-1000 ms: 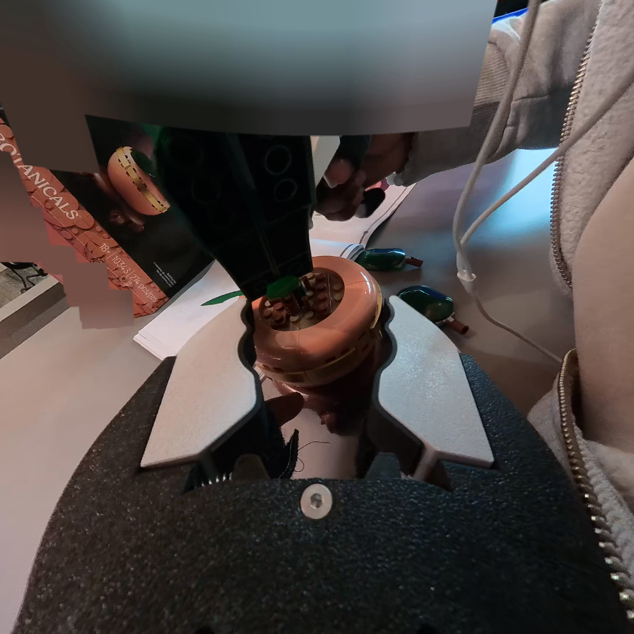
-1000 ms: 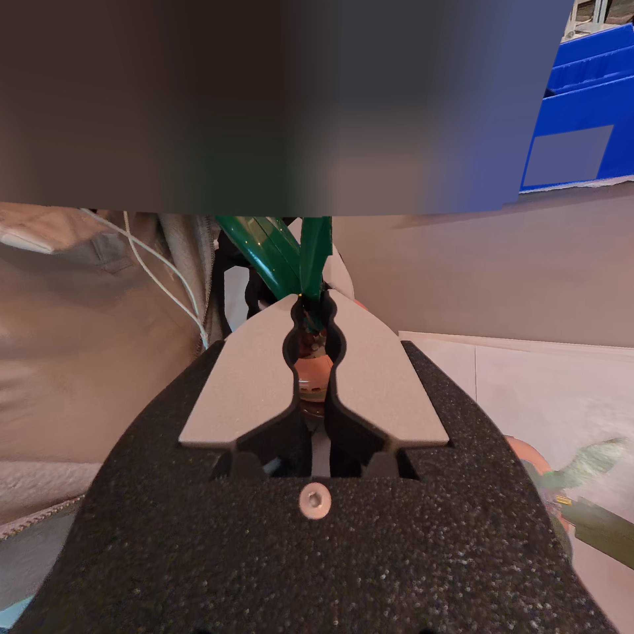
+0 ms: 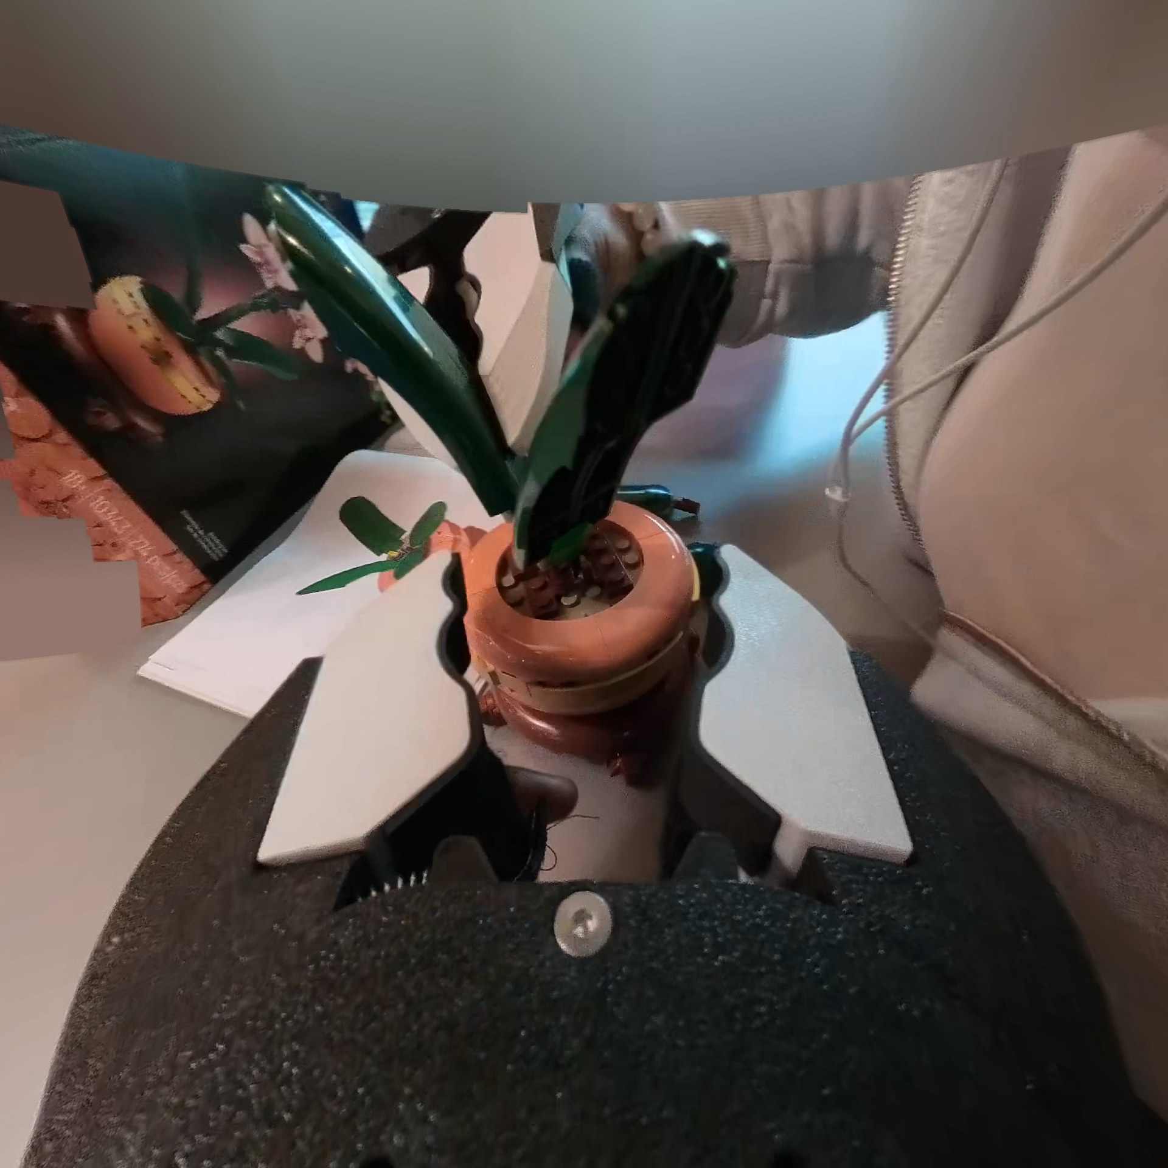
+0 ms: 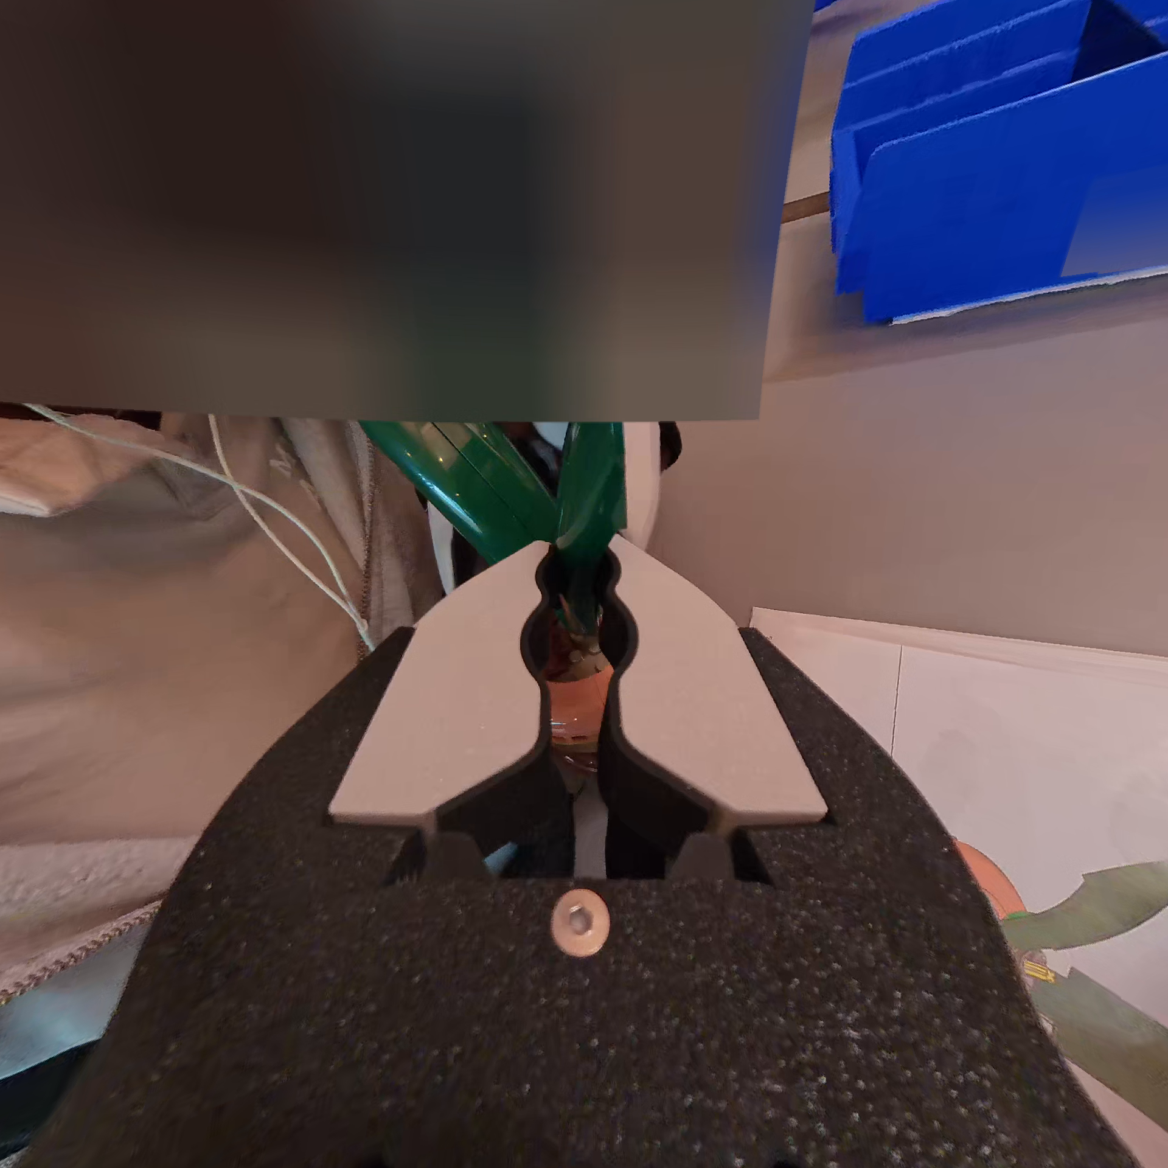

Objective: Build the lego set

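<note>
The left gripper (image 3: 578, 600) clamps the terracotta lego pot (image 3: 572, 622) between its two grey fingers (image 3: 379, 695), one pressed to each side of the round body, with the pot's darker brown base just behind the fingertips toward the camera. Inside the pot's rim, brown studded bricks show. Rising from that studded centre, just beyond the jaws, two dark green leaves (image 3: 594, 404) spread apart in a V, one leaning left and one leaning right.

In the right wrist view, the right gripper (image 4: 578, 572) has its jaws drawn nearly together, and the foot of the green leaves passes through the narrow scalloped gap between them; whether the pads actually pinch the stem I cannot tell. The orange pot shows lower in that same gap.

Left of the left jaws lies a white instruction sheet (image 3: 265, 607) printed with a small plant picture, and beyond it the dark set box (image 3: 164, 354) leans. Beyond and right of the jaws, loose green pieces (image 3: 651, 493) lie on the table. A person's pale zipped jacket (image 3: 1011, 505) with a white cable fills the right side. Far beyond the right jaws stand blue bins (image 4: 986, 158).
</note>
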A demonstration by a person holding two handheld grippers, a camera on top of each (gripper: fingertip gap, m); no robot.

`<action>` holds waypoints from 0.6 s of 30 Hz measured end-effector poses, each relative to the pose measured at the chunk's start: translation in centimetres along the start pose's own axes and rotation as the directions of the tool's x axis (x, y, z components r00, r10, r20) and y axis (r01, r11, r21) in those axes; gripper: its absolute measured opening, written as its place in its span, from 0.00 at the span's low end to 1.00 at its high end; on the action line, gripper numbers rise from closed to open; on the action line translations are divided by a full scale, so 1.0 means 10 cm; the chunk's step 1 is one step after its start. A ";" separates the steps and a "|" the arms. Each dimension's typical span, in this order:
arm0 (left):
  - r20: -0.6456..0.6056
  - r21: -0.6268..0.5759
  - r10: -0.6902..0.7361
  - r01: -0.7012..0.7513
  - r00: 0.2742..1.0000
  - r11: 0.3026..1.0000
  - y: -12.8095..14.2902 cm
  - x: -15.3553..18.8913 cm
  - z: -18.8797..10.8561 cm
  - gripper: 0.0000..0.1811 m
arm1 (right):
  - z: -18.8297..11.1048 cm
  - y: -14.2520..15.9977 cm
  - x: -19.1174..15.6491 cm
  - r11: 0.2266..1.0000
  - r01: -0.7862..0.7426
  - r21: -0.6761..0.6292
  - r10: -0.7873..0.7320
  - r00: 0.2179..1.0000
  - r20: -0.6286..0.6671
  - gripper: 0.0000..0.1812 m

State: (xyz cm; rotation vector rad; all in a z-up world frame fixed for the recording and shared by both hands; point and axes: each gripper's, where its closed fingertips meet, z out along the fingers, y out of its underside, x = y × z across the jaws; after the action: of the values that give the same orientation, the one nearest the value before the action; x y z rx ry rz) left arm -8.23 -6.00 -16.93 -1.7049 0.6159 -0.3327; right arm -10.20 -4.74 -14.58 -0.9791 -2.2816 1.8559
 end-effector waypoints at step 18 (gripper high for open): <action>-0.367 -0.111 0.060 -0.108 0.928 0.988 0.07 0.13 -0.03 0.35 | 0.04 0.00 -0.02 0.999 0.054 0.004 -0.054 0.998 0.019 0.05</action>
State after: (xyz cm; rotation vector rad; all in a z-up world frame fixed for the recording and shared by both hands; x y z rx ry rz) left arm -7.55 -7.09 -17.66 -1.7472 0.9987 -0.5650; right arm -10.23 -5.19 -14.60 -0.8934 -2.2905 1.8559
